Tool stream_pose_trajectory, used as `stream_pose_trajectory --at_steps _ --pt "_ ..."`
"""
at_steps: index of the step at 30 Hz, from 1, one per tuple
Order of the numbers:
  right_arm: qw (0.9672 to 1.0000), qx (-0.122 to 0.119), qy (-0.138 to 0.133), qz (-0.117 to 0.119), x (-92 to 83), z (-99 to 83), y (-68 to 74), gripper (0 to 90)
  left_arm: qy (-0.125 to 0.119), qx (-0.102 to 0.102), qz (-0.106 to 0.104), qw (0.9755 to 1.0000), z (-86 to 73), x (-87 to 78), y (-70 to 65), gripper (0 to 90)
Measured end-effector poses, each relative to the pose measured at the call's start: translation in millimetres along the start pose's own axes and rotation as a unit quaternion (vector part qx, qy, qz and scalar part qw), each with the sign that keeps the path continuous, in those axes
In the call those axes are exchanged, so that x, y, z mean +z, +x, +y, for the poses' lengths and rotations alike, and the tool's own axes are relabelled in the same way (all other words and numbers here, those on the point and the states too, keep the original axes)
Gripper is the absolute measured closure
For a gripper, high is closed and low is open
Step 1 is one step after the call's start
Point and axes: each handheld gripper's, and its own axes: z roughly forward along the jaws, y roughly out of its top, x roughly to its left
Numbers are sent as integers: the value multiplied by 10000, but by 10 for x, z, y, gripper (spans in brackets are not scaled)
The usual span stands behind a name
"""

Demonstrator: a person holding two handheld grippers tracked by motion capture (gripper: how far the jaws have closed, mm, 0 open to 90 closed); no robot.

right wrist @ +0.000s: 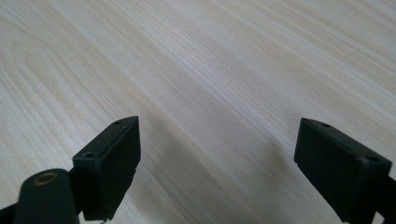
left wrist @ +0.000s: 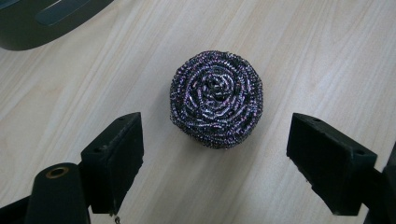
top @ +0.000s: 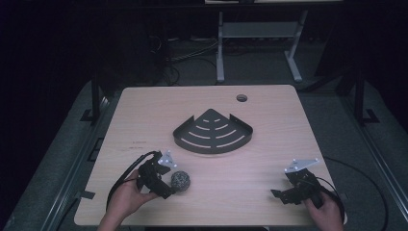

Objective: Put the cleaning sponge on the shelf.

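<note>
A round steel-wool scourer lies on the light wooden table near its front left. My left gripper is open, its two black jaws set wide apart just short of the scourer, neither touching it. My right gripper is open near the table's front right, held low over bare wood with nothing between its jaws. A dark quarter-round corner tray with slots in its floor sits at the table's middle, beyond the scourer.
A round cable hole is in the table near its far edge. Beyond the table stand white desk legs on a dark floor with cables. Each gripper trails a black cable toward the front edge.
</note>
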Motion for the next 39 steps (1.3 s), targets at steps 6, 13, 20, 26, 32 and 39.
stream_pose_trajectory --at_steps 6,13,20,26,32,39 --pt "10000 0 2 4 0 -2 -2 143 95 32 -19 9999 18 46 -11 200" --pt "10000 -8 2 21 4 5 7 144 170 50 -4 9998 40 82 -3 195" --pt "10000 -24 12 18 4 6 19 143 245 56 -23 9997 68 135 9 195" --pt "10000 -25 23 32 13 5 23 143 276 25 -101 9996 92 186 7 199" --pt "10000 -35 24 41 15 5 24 143 331 66 -99 9994 114 214 13 203" --pt "10000 -47 41 51 24 4 24 143 398 55 -91 9992 129 267 23 201"
